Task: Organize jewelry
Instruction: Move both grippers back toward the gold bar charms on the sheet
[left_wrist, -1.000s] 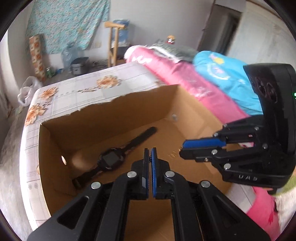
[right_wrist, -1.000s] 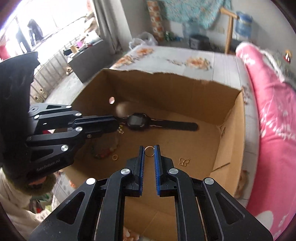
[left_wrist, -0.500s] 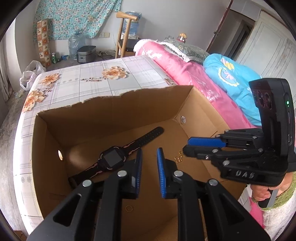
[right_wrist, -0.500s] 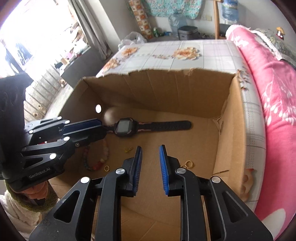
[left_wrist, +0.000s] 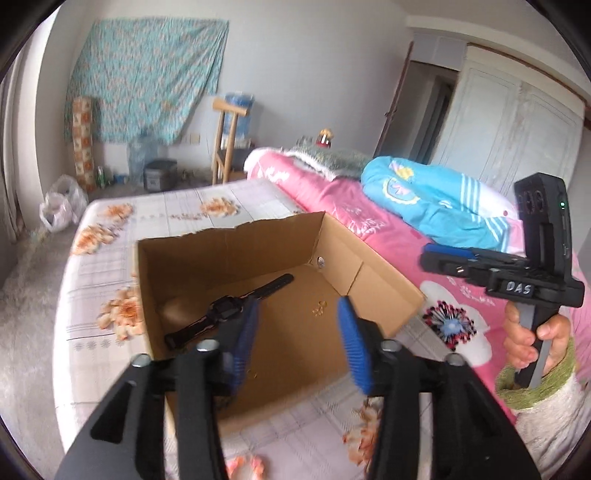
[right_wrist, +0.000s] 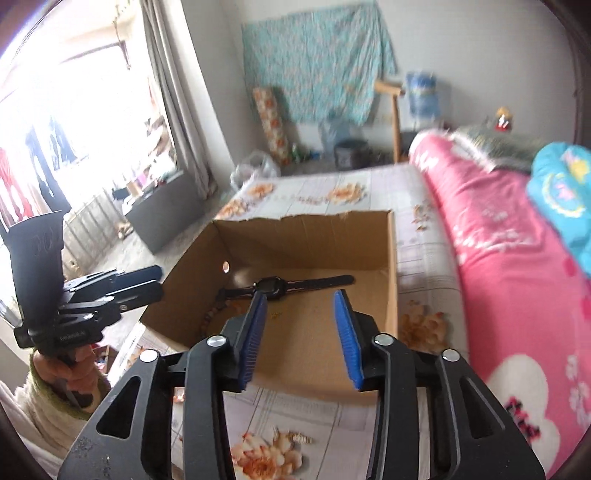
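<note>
- The left gripper (left_wrist: 297, 314) hangs above the near edge of the cardboard box (left_wrist: 236, 251); its blue pads stand well apart and are spreading wider, with nothing between them.
- The right gripper (right_wrist: 300, 308) is likewise parted and widening, empty, pointing down toward the box (right_wrist: 306, 229).
- In the left view the right gripper (left_wrist: 443, 256) sits off to the right of the box, over the pink quilt (left_wrist: 369, 221), with the right hand (left_wrist: 532, 339) on its handle.
- A black watch (right_wrist: 273, 286) lies flat on the box floor near the far wall.
- Small gold pieces (left_wrist: 318, 308) lie on the floor beside the watch, apart from it.
- A beaded bracelet (right_wrist: 210, 315) lies near the box's left wall.
</note>
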